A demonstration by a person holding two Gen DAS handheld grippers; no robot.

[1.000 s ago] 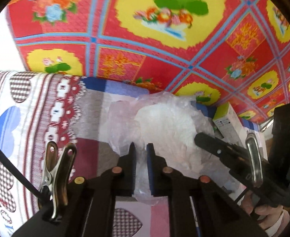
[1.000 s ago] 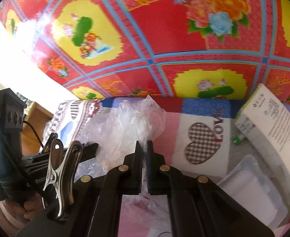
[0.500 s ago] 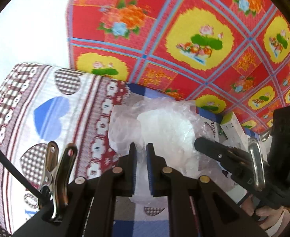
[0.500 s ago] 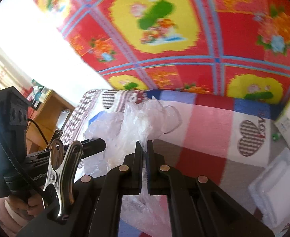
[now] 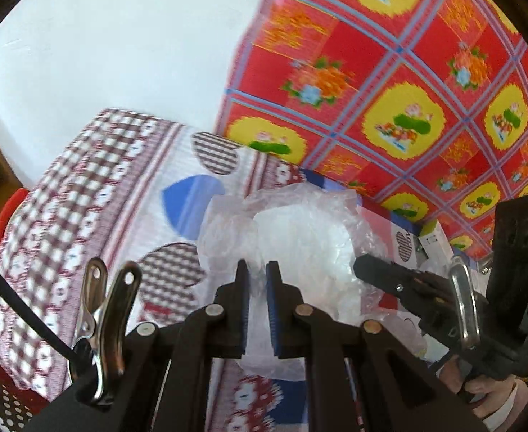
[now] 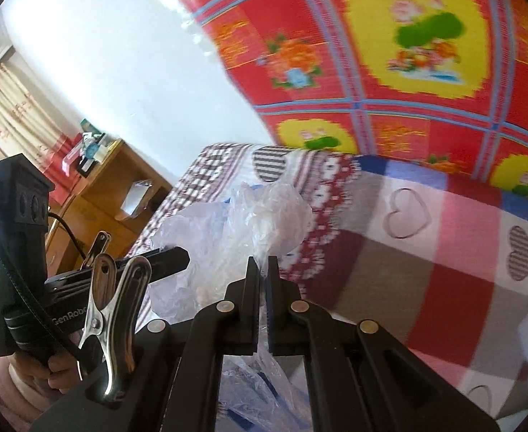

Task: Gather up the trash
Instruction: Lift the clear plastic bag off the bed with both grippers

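Jaws of the left gripper (image 5: 258, 270) and of the right gripper (image 6: 262, 264) are each clenched on an edge of the clear plastic bag (image 5: 292, 237), which hangs crumpled between them above the bed (image 5: 94, 194). Behind it lies the heart-patterned bedcover (image 6: 425, 237). A white box (image 5: 433, 239) lies partly hidden by the right gripper. Farther off hangs a red floral cloth (image 6: 407, 54), with a wooden cabinet (image 6: 109, 194) beside the white wall.

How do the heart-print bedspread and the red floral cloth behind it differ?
The heart-print bedspread lies flat under the plastic bag; the red floral cloth stands upright behind it. Bedspread: muted checks, hearts. Floral cloth: bright red, yellow medallions, blue grid lines. Both are patterned fabric.
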